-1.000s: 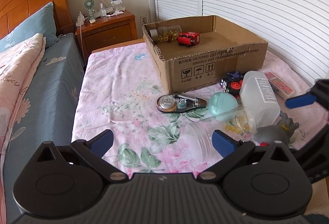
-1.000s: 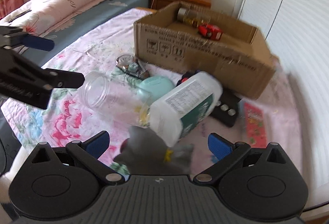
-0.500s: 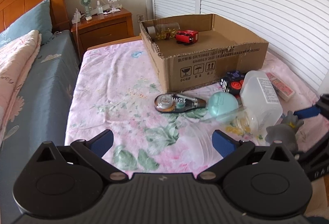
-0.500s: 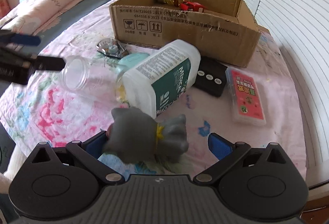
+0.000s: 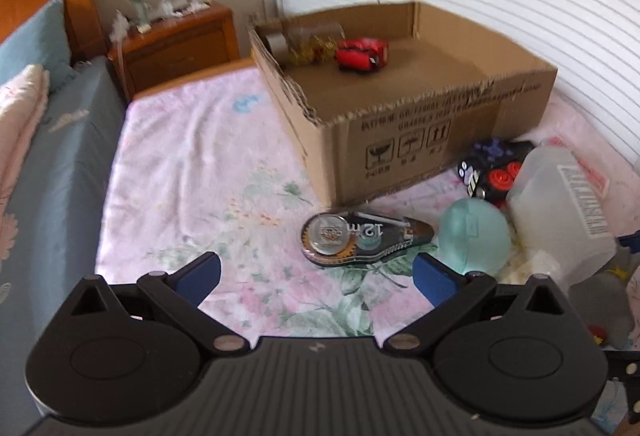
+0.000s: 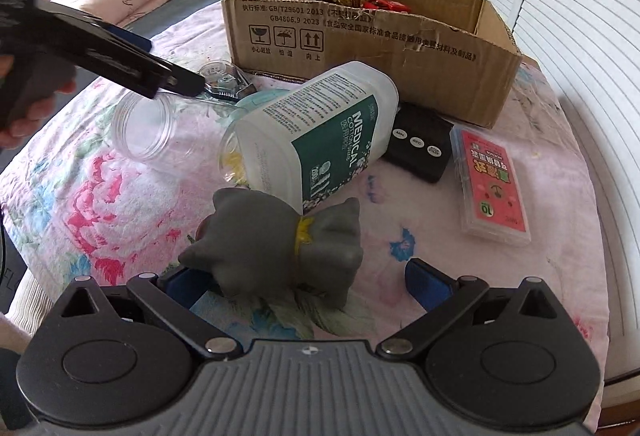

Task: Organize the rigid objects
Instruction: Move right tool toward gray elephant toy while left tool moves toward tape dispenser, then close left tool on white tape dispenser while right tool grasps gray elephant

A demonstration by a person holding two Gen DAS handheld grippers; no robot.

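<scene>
A grey toy animal point(image 6: 276, 244) with a yellow collar lies on the floral sheet, between the wide-spread fingers of my right gripper point(image 6: 308, 282), which is open. Behind it lie a white cotton-swab jar point(image 6: 320, 139) and a clear open jar point(image 6: 156, 131), both on their sides. My left gripper point(image 5: 316, 276) is open and empty, just short of a correction tape dispenser point(image 5: 356, 240) and a teal ball point(image 5: 474, 240). The cardboard box point(image 5: 400, 123) holds a red toy car point(image 5: 362, 53) and a glass bottle point(image 5: 308, 39).
A black remote point(image 6: 420, 147) and a pink flat case point(image 6: 492, 187) lie right of the white jar. A black toy with red buttons point(image 5: 492, 167) sits by the box's front wall. A bed point(image 5: 48, 155) and a nightstand point(image 5: 176, 43) are on the left.
The right gripper has come down onto the grey toy, which now sits between its fingers. The left gripper has moved forward towards the correction tape.
</scene>
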